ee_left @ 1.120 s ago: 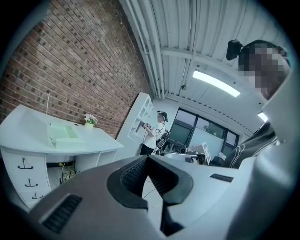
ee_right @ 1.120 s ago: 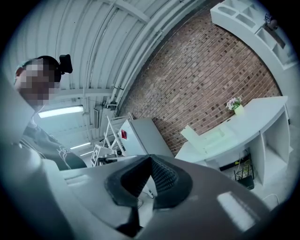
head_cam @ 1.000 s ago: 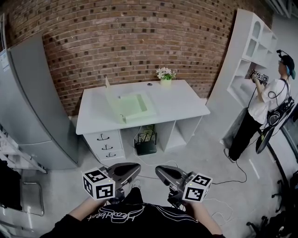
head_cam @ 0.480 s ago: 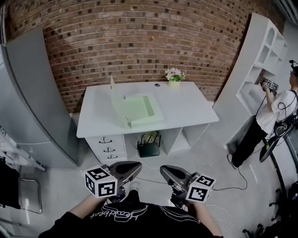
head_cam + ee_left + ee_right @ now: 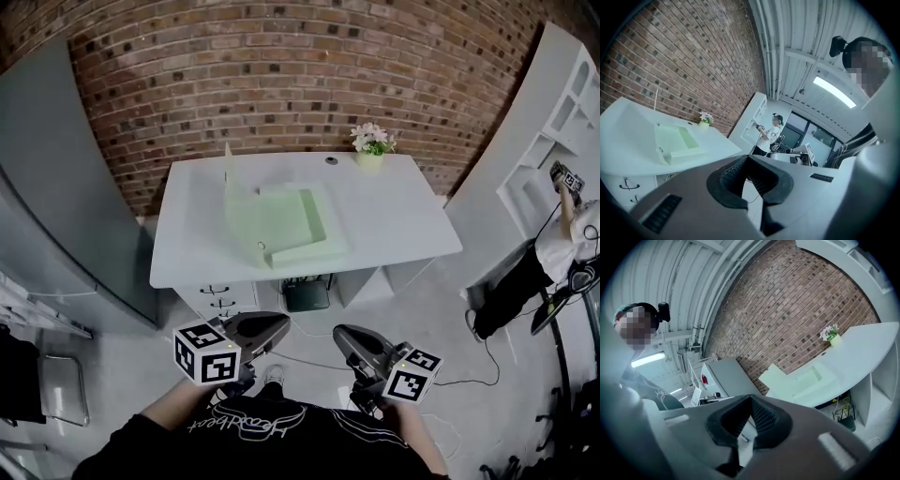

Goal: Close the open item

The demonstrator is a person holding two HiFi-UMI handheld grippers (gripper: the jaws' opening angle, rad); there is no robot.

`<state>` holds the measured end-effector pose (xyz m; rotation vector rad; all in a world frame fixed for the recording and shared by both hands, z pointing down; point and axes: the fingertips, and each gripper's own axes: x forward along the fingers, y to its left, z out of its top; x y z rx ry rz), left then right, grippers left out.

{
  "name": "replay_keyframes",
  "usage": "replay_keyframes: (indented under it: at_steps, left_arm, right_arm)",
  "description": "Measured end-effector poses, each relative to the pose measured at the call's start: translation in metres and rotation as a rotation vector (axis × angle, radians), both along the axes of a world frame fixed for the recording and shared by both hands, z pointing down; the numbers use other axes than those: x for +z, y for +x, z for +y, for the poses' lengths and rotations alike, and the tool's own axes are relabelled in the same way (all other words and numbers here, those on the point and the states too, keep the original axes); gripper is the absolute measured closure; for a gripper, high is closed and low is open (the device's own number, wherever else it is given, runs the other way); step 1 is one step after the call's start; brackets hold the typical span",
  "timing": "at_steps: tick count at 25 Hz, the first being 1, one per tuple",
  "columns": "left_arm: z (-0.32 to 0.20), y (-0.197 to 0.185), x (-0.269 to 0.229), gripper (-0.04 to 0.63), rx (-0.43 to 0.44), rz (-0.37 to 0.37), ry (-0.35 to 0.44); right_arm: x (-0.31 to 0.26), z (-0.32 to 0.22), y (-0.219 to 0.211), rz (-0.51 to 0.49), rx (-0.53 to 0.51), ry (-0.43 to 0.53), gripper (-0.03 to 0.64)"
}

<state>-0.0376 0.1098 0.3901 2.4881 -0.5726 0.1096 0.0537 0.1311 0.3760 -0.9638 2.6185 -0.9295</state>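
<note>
A pale green box (image 5: 292, 225) lies open on the white desk (image 5: 403, 230), its lid (image 5: 229, 178) standing upright at the left side. It also shows in the left gripper view as the green box (image 5: 675, 140) and in the right gripper view as the green box (image 5: 802, 378). My left gripper (image 5: 275, 324) and right gripper (image 5: 341, 334) hang side by side in front of the desk, well short of the box. Both are shut with nothing between the jaws. Each camera shows its own tip, the left gripper (image 5: 749, 158) and the right gripper (image 5: 751, 399).
A small flower pot (image 5: 372, 148) stands at the desk's back right. Drawers (image 5: 220, 296) and a black router (image 5: 306, 294) sit under the desk. A grey cabinet (image 5: 56, 197) stands left, a white shelf unit (image 5: 553, 122) right, with a person (image 5: 548, 262) beside it.
The desk and the box have come nearer and lower in the head view, and the person at the right has slid toward the edge. Both grippers keep their pose, shut.
</note>
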Motion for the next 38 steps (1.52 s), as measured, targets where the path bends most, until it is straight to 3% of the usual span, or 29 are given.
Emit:
replay_keyframes:
  at_steps: [12,19,27,38]
  left_arm:
    - [-0.095,-0.031,0.032,0.594,-0.025,-0.040,-0.061]
    - [-0.116,-0.051,0.063,0.594,0.028,-0.090,-0.087]
    - [-0.147,-0.089,0.103,0.594,-0.032,-0.151,-0.161]
    - [-0.202,-0.130,0.115,0.594,-0.182,-0.122,-0.158]
  right_arm:
    - [0.020,-0.099,-0.015,0.015,-0.003,-0.074,0.614]
    - [0.030,-0.137,-0.030,0.030,-0.019,-0.110,0.614]
    - [0.032,-0.163,-0.022,0.024,0.018,-0.111,0.614]
    - [0.051,-0.169,-0.005,0.021,0.072,-0.141,0.614]
